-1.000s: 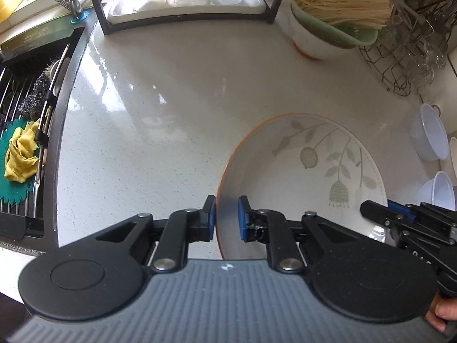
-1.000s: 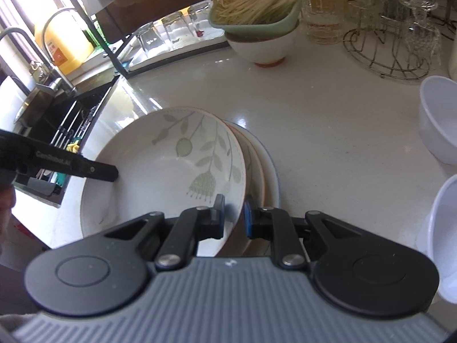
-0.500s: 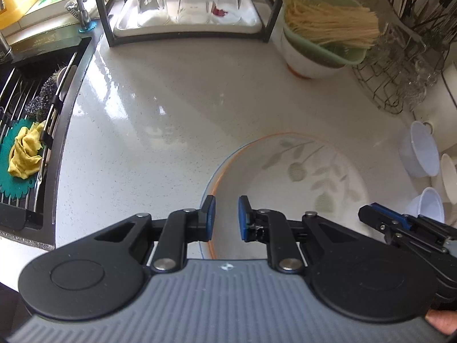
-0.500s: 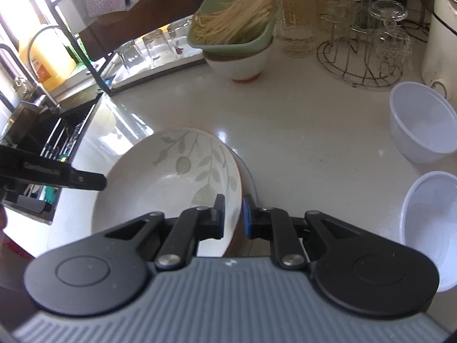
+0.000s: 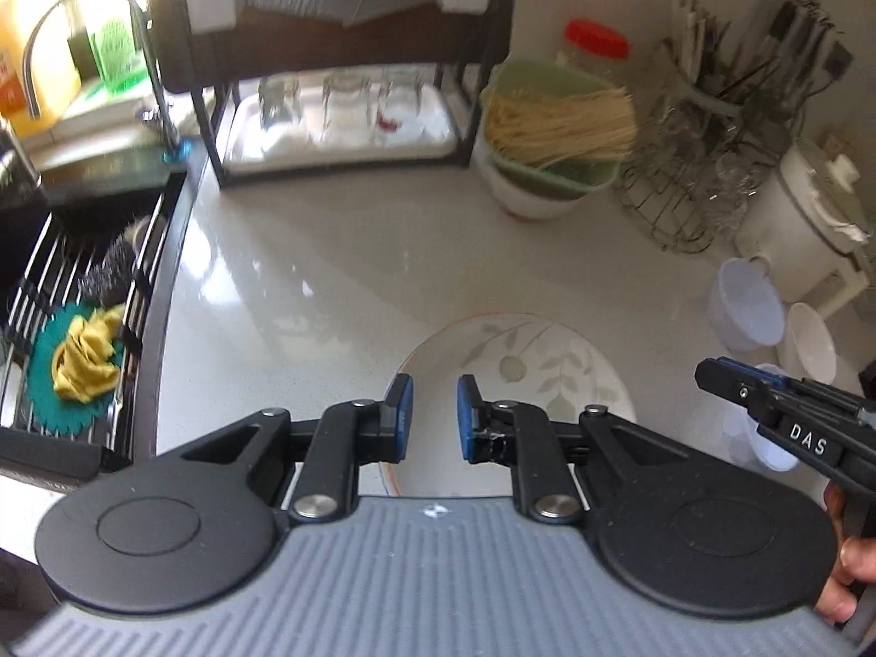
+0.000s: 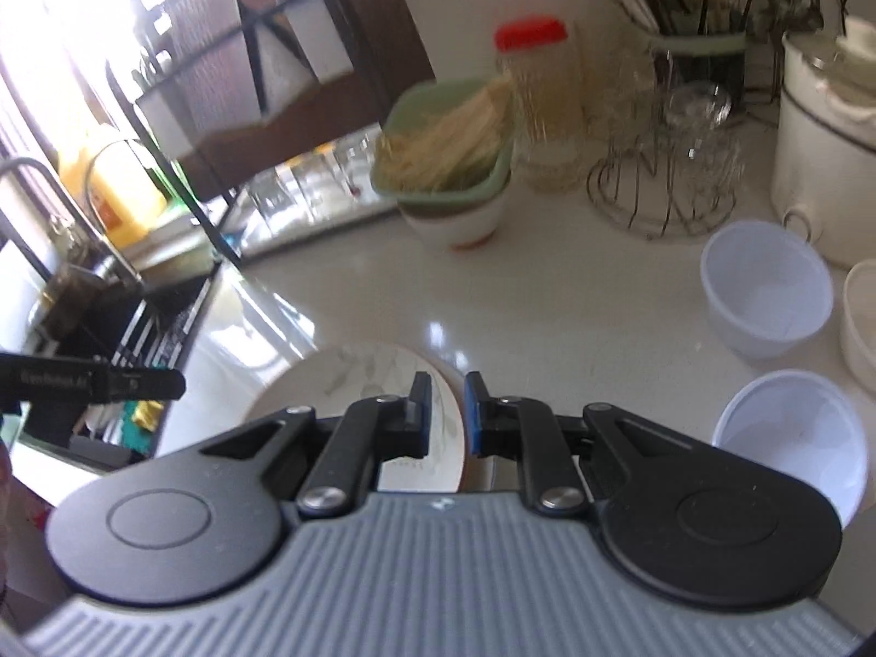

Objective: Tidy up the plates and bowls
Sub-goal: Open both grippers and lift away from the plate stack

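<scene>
Desk (image 5: 339,274): a pale, glossy speckled stone top is reflecting window light and running from the sink on the left to a white cooker at the right wall.
Leaf-patterned plate (image 5: 525,367): it is lying on the desk below both tongs, orange-rimmed, on top of other plates whose edges are peeking out in the right wrist view.
Left tongs (image 5: 433,410): they are hovering over the plate's left rim, clenched nearly together, blue pads gripping nothing.
Right tongs (image 6: 444,416): they are hanging above the plate's right edge, likewise clenched and empty.
White bowls (image 6: 766,287): they are sitting near the right edge of the desk, close to the cooker.
Green container of noodles (image 5: 553,126): it is resting in a white bowl toward the back.
Glass rack (image 5: 339,109): upturned glasses are standing on a tray under a dark shelf frame.
Sink (image 5: 71,295): a yellow cloth is lying on a green mat over the wire grid.
</scene>
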Tool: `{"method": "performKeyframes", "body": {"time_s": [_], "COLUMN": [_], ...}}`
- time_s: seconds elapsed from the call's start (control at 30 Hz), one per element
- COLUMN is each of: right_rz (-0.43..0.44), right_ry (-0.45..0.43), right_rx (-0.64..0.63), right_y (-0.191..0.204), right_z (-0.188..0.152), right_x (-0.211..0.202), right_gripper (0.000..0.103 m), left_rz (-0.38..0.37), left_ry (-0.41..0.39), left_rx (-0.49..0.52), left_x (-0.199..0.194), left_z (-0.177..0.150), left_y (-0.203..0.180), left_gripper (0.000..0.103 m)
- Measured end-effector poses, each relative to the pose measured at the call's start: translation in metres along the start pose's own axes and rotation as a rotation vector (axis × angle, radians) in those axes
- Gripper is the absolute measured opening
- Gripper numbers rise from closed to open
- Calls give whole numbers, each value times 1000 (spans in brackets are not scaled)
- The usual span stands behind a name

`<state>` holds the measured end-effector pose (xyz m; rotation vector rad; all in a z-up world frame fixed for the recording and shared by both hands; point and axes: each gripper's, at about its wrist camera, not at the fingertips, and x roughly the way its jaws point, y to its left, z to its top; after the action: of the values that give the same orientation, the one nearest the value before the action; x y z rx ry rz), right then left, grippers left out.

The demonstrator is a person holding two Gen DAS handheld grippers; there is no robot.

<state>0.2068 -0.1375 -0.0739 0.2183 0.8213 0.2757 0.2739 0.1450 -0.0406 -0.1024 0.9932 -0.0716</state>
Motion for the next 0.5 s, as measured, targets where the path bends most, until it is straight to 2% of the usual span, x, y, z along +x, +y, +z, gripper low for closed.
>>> {"method": "performKeyframes", "body": {"time_s": [0.27, 0.5], "right_rz": [19, 2], "right_ry": [-105, -162], "right_rx": [-45, -75], "right_y": [8, 7], "right_z": [12, 3], "right_x": [-56, -89], "right_gripper": [15, 15], "left_rz": [-56, -109], "left_ry": [-104, -163], "left_rx": [-27, -3], "left_x": [-51, -94], "left_z": [-7, -19], "left_y": [-28, -56], "left_gripper": [18, 18]}}
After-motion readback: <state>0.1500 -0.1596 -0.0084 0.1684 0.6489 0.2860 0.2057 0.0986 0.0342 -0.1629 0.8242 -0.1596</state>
